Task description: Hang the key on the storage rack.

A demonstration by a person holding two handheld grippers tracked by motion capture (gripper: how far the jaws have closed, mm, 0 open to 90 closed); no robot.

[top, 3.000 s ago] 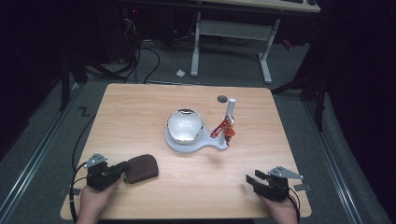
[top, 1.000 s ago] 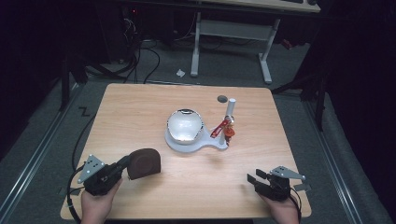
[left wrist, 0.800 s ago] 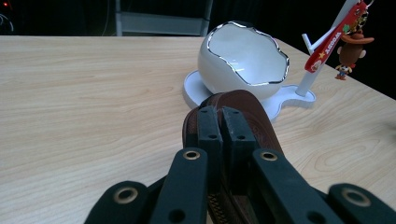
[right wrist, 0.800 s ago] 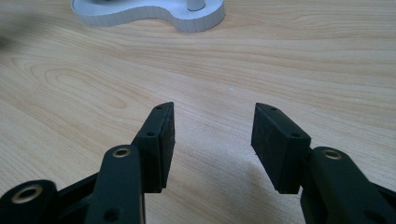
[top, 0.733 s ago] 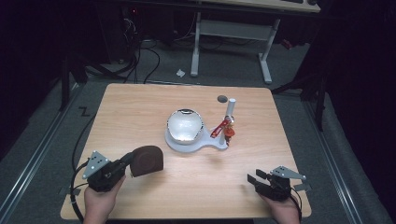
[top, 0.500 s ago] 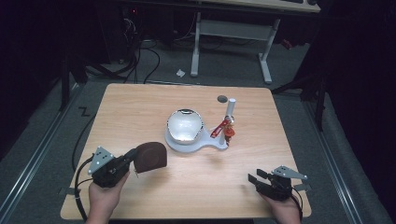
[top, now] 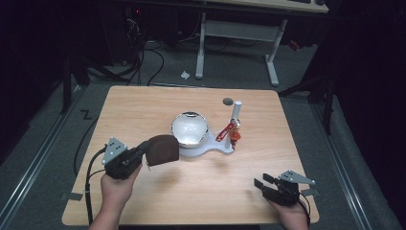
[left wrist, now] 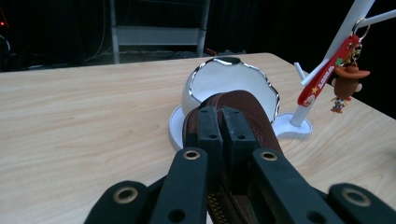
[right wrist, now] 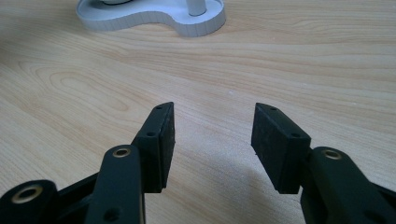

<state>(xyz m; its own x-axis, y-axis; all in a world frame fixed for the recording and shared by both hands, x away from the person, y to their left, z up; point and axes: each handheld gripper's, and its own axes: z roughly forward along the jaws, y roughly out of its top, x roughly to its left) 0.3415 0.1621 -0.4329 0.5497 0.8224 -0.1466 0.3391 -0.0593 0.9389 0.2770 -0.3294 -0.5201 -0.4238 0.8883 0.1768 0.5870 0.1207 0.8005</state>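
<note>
Brown pouch carried closer to bowl, underside hidden

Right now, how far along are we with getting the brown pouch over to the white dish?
Pickup looks done: the left gripper is shut on the brown pouch, lifted just short of the white dish. In hand is the carry toward it. Left, likely: setting the pouch in the dish and letting go. The right gripper rests open near the table's front edge.

L hand at the desk's near-left corner carries the black two-jaw L tongs clear of the desk, aimed fwd-right w/ jaws clamped tight, while R hand at near-right holds the black two-jaw R tongs low, pointing left, jaws apart.
</note>
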